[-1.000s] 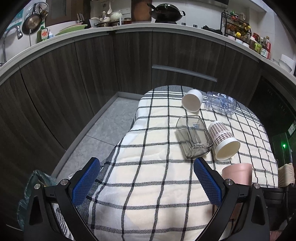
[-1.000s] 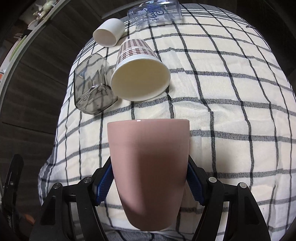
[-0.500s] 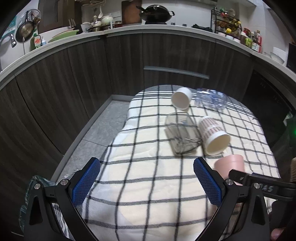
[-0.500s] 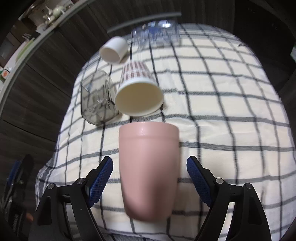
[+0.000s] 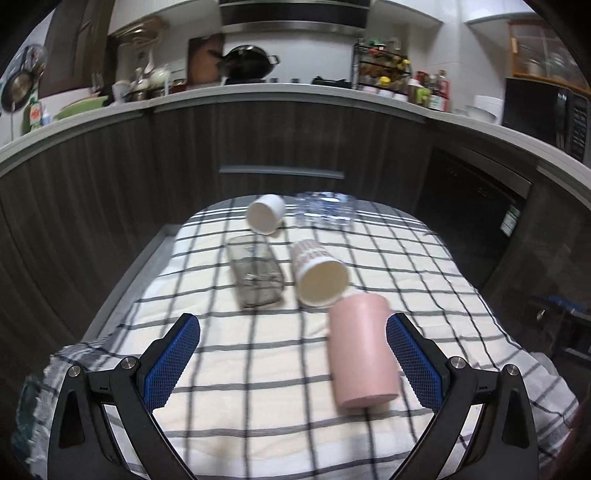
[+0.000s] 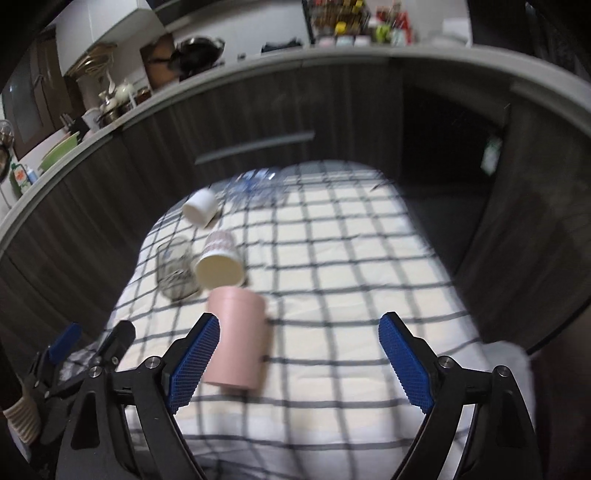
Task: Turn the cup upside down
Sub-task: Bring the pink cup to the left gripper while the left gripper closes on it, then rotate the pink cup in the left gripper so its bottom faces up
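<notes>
A: Standing mouth-down on the checked cloth (image 5: 229,373), the pink cup (image 5: 362,354) is just in front of the paper cup (image 5: 319,275), which lies on its side.

B: Grippers?

A: Both spread wide, holding nothing: left gripper (image 5: 293,363), right gripper (image 6: 301,363). The cup sits just beside the right gripper's left pad (image 6: 194,360).

Motion blur smears the clear bottle (image 6: 255,184) at the bench's far end, its blue print unreadable, and the counter's jars (image 6: 354,26) too.
</notes>
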A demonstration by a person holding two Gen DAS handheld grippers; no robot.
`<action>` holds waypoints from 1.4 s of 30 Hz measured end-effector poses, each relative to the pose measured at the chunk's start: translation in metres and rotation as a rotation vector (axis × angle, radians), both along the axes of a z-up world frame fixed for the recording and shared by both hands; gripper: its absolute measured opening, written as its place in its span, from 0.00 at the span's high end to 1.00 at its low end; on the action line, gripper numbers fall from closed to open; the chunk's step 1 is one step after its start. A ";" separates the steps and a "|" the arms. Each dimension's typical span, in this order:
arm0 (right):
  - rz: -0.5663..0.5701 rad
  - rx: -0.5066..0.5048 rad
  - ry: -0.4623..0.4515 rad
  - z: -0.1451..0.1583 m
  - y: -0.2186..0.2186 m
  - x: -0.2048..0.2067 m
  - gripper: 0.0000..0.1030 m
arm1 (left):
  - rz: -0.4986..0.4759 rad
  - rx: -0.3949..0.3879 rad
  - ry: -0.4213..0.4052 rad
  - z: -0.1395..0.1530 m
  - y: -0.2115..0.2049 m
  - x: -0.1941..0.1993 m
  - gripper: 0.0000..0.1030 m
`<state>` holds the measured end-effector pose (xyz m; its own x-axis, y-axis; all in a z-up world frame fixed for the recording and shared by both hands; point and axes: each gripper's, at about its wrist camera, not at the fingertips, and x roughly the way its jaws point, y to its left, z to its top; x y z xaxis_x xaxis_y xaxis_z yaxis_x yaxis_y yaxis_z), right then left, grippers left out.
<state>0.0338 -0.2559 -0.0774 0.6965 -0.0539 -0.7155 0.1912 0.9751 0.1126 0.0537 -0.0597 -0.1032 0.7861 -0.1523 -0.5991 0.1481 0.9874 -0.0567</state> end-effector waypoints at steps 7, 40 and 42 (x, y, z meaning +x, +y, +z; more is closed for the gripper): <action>-0.104 -0.010 -0.038 -0.005 -0.031 -0.027 0.14 | -0.062 -0.006 -0.028 -0.027 -0.036 -0.010 0.00; -0.153 0.005 0.102 -0.053 -0.034 0.003 0.14 | -0.039 0.049 0.113 -0.104 -0.062 0.019 0.40; -0.145 0.005 0.087 -0.047 -0.032 0.000 0.14 | -0.036 0.055 0.107 -0.096 -0.060 0.018 0.41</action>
